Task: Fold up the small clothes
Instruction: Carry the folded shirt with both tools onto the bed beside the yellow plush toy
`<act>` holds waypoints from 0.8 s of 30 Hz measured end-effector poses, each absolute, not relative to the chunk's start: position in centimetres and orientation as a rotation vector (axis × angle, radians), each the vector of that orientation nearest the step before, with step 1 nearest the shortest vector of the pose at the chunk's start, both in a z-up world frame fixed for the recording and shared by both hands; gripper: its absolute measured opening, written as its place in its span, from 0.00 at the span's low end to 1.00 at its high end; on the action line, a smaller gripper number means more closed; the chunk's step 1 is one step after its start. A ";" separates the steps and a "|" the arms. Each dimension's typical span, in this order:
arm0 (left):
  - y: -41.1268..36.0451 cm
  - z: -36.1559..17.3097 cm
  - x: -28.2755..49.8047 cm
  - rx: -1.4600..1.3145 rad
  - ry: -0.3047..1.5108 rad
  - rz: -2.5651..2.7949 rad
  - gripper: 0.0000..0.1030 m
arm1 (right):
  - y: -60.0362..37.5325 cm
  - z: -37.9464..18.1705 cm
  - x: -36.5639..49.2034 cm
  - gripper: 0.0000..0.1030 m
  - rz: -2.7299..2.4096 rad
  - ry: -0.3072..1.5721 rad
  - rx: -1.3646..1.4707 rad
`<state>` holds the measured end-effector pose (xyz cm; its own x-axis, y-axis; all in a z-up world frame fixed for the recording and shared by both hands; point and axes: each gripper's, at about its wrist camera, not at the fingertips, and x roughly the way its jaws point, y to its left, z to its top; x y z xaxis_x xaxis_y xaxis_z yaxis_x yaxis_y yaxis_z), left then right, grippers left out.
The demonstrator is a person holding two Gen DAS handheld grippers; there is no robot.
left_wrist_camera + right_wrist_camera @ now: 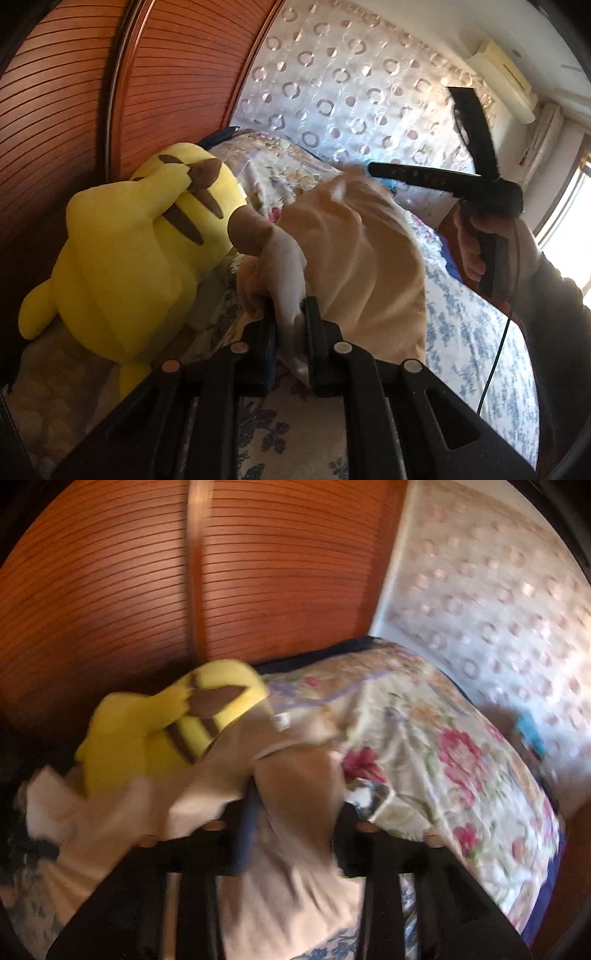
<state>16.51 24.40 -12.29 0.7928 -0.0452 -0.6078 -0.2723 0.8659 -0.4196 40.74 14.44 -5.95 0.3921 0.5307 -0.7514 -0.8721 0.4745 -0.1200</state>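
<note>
A bed point(476, 332) with flowered covers fills the lower part of both views, backed by a slatted wooden wardrobe point(66, 110). A yellow plush toy point(122, 266) lies on the bed beside the wardrobe. Just beside the toy, a small cream garment point(354, 258) is draped over the covers, its length running away from the left gripper point(290, 325) toward the right gripper point(424, 136). The near end is pinched in the left gripper's almost closed jaws. The right gripper's jaws are spread wide in the left view; in the blurred right view, cloth lies between them, but no pressing can be made out. The right hand point(476, 240) seems placed nearer the far end.
</note>
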 end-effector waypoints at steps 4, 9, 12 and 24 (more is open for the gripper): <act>24.7 -12.2 16.4 -0.513 0.659 0.141 0.11 | 12.5 -6.0 41.1 0.47 0.939 0.716 -0.475; 24.6 -11.9 15.8 -0.505 0.657 0.173 0.12 | 10.9 -7.4 40.8 0.47 0.950 0.772 -0.422; 24.5 -11.7 15.2 -0.492 0.657 0.194 0.14 | 11.0 -9.2 41.4 0.47 0.882 0.797 -0.440; 23.3 -8.1 13.1 -0.297 0.613 0.242 0.26 | 9.2 -8.0 41.0 0.49 0.821 0.770 -0.335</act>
<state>13.09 23.25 -8.09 0.7924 0.1339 -0.5952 -0.3084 0.9297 -0.2014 41.03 9.17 -7.96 0.4362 0.5302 -0.7271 -0.7599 0.6497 0.0179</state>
